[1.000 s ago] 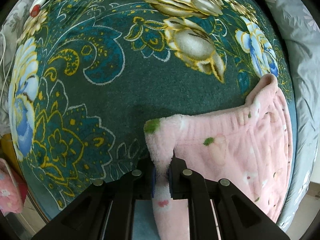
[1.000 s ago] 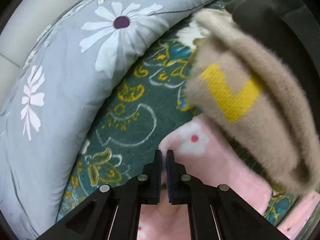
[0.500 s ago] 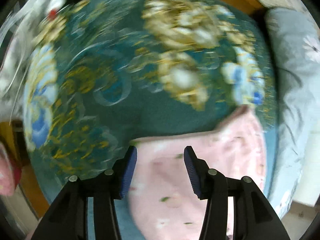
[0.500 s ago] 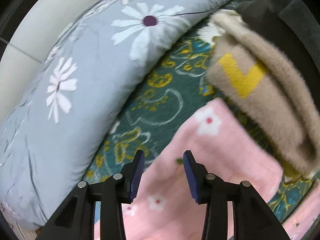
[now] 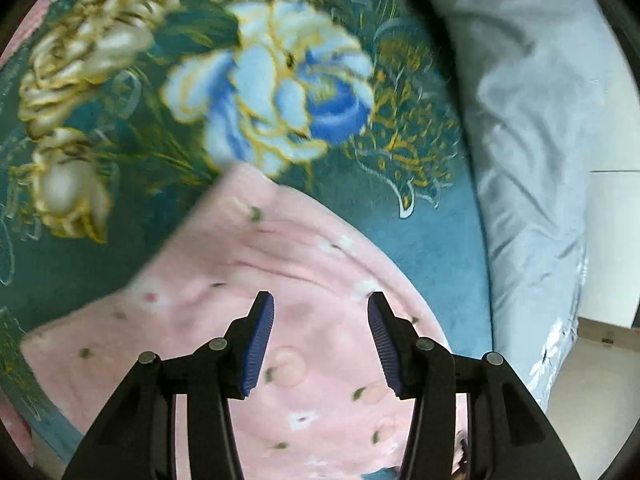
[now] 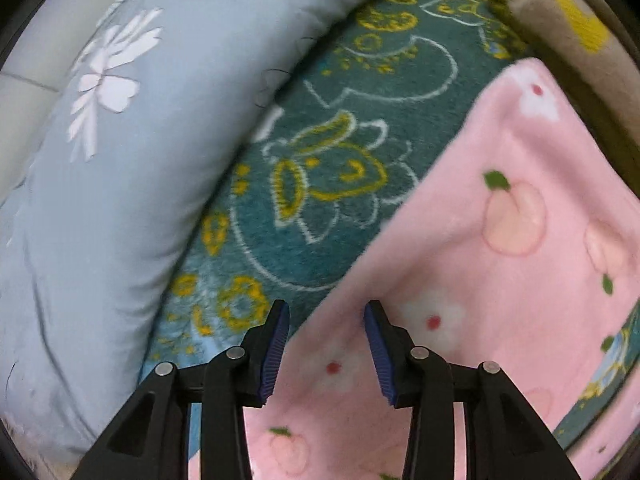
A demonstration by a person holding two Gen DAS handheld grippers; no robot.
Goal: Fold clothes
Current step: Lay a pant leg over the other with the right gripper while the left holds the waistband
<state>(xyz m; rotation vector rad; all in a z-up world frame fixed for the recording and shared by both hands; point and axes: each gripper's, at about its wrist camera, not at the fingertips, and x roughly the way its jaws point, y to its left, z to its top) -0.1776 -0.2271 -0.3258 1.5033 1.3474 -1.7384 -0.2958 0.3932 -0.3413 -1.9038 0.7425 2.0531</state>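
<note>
A pink fleece garment [image 5: 256, 280] printed with peaches and small flowers lies flat on a dark green floral blanket [image 5: 140, 92]. My left gripper [image 5: 320, 312] hovers open over it, blue pads apart, nothing between them. In the right wrist view the same pink garment [image 6: 500, 264] fills the lower right, its straight edge running diagonally. My right gripper [image 6: 326, 318] is open above that edge, holding nothing.
A pale blue quilt with white flowers [image 6: 100, 160] lies along the bed's edge, seen also as the quilt [image 5: 532, 140] on the right in the left wrist view. A beige fuzzy garment with a yellow mark [image 6: 568, 28] lies at the upper right. Pale floor [image 5: 608, 260] shows beyond the bed.
Both grippers were shut on the pink garment's edge and have let go and opened. The left one swept sideways toward the quilt; the right one shifted along the garment's edge.
</note>
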